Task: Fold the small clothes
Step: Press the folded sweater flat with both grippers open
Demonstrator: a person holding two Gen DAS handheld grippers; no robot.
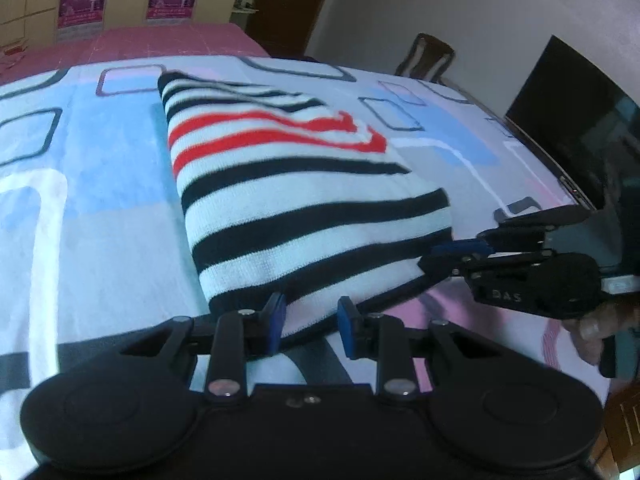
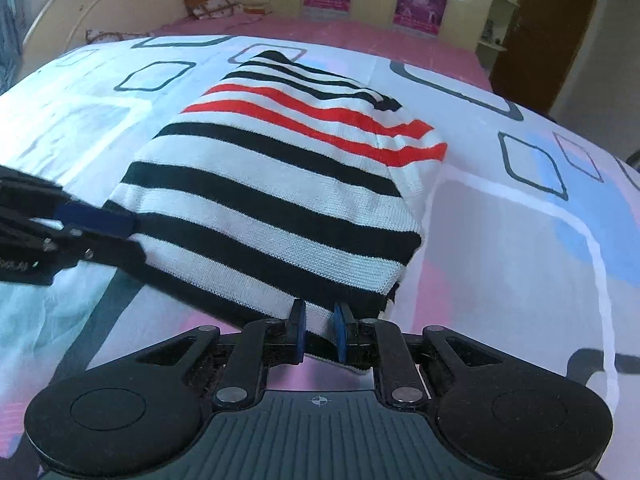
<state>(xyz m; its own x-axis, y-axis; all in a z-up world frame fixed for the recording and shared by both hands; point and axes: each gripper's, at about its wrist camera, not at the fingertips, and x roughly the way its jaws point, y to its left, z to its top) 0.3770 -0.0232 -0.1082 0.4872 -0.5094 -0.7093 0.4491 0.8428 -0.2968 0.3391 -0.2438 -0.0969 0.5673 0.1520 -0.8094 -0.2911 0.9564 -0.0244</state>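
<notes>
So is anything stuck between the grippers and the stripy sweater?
No, nothing visible is in the way. The left gripper and the right gripper both already have the near hem of the black, white and red striped knitted sweater between their fingers, and only the patterned bedsheet lies around it.

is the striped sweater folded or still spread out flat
Folded. The striped sweater lies as a narrow, thick block on the bed sheet, no sleeves sticking out, with doubled layers showing at its near hem.

A folded knit garment (image 1: 304, 200) with white, black and red stripes lies flat on the bedsheet (image 1: 100, 208).
</notes>
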